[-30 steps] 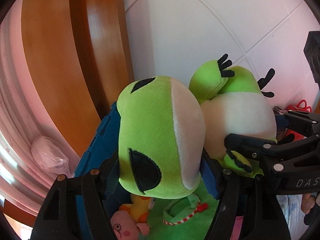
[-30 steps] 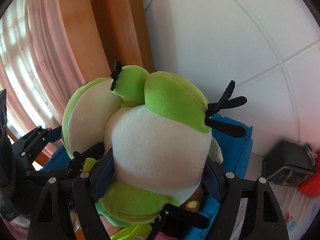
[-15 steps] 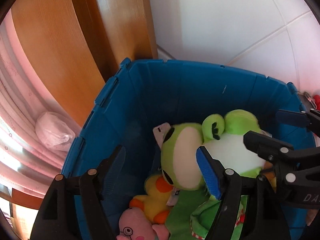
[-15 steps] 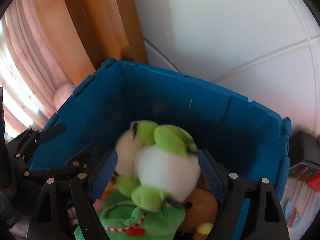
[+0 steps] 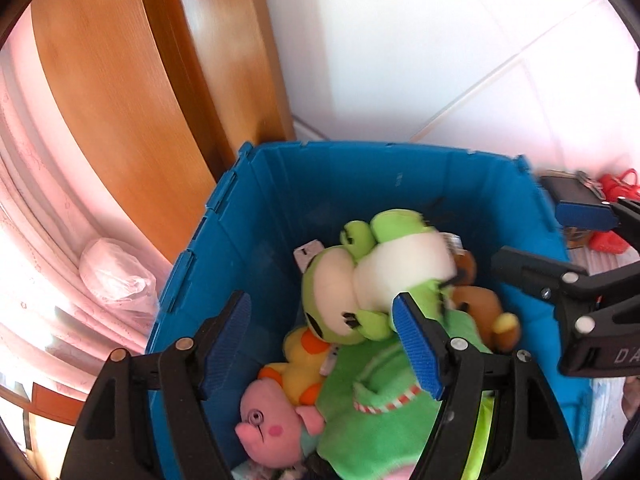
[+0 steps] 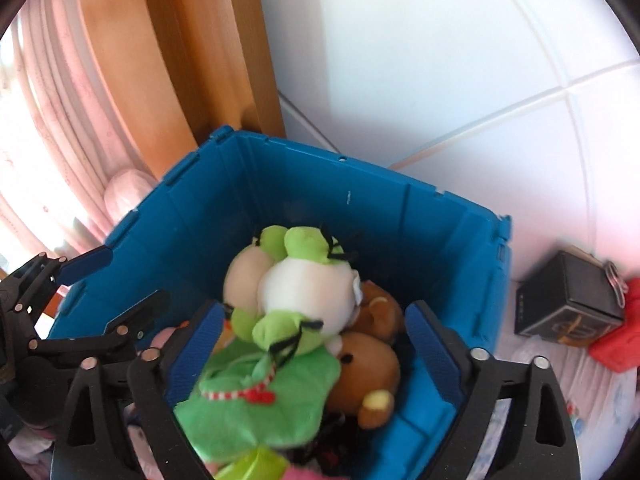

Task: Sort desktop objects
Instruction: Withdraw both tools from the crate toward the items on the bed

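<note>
1. Green frog plush (image 5: 376,276) lies inside the blue crate (image 5: 360,168), on top of the other soft toys; I judge this item sorted.
2. My left gripper (image 5: 320,344) hangs spread and empty over the crate.
3. My right gripper (image 6: 316,344) has just been opening; nothing is between its pads.
4. Left to sort, I reckon: the black box (image 6: 568,296) and red item (image 6: 616,344) outside the crate.
</note>
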Tool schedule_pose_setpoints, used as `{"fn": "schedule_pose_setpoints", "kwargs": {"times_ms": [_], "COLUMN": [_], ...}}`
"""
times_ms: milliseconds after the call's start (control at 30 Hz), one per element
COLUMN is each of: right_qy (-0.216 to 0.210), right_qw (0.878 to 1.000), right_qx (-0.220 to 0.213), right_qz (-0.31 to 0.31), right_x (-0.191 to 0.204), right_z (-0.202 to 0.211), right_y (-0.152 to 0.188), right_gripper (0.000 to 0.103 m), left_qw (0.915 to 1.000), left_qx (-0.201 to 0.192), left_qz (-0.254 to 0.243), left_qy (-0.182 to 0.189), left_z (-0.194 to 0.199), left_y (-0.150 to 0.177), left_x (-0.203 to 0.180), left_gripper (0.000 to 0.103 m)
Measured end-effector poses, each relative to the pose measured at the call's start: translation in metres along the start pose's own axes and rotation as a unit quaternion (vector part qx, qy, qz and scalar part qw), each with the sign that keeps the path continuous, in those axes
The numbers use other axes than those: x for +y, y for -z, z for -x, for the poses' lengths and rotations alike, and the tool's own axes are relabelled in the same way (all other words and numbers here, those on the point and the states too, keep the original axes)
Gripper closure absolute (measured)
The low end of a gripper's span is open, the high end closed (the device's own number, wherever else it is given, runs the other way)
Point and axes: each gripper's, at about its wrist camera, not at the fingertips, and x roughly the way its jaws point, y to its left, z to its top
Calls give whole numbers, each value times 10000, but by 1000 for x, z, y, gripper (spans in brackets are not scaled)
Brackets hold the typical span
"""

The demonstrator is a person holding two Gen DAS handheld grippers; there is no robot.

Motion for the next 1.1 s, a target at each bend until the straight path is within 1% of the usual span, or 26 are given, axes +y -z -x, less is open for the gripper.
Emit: {"fn": "schedule_pose_setpoints", "kwargs": {"times_ms": [167, 267, 333, 500, 633, 767, 833, 900, 967, 1100], "right_qy": [14, 34, 56, 84, -20, -195, -196, -118, -1, 279], "right_qw": [9998, 9991, 9986, 9973, 9961, 9944, 9931, 9923, 9917, 9921], "right_qx": [-187, -411, -526, -729, -859, -1012, -1136, -1218, -1274, -1223], "right_qz": [90, 98, 70, 68, 200, 213, 214, 206, 158, -11], "right_x": [3, 2, 0, -10, -28, -59, -82, -103, -133, -197], "right_z": [44, 72, 90, 124, 148, 174, 190, 204, 216, 227], "right_y": [25, 43, 56, 85, 111, 137, 152, 165, 183, 216], "right_gripper": [4, 1, 1, 0, 0, 0, 0, 0, 0, 0], "left_qw": [9998, 9995, 9992, 9979, 9962, 9931, 9916, 9900, 9879, 9851], "left_qx": [-196, -312, -392, -607, -854, -1125, -1245, -1358, -1486, -1624], "left_qz": [-45, 0, 21, 151, 103, 144, 134, 132, 125, 136], "left_qy": [21, 42, 58, 145, 144, 290, 337, 357, 418, 545], "left_z": [45, 73, 87, 123, 153, 185, 198, 207, 214, 214], "left_y": [16, 30, 40, 64, 81, 94, 99, 104, 108, 113], "left_x": [-15, -24, -29, -44, -66, -95, -116, -138, -164, -220], "left_gripper": [30, 30, 30, 30, 30, 30, 29, 26, 23, 23]}}
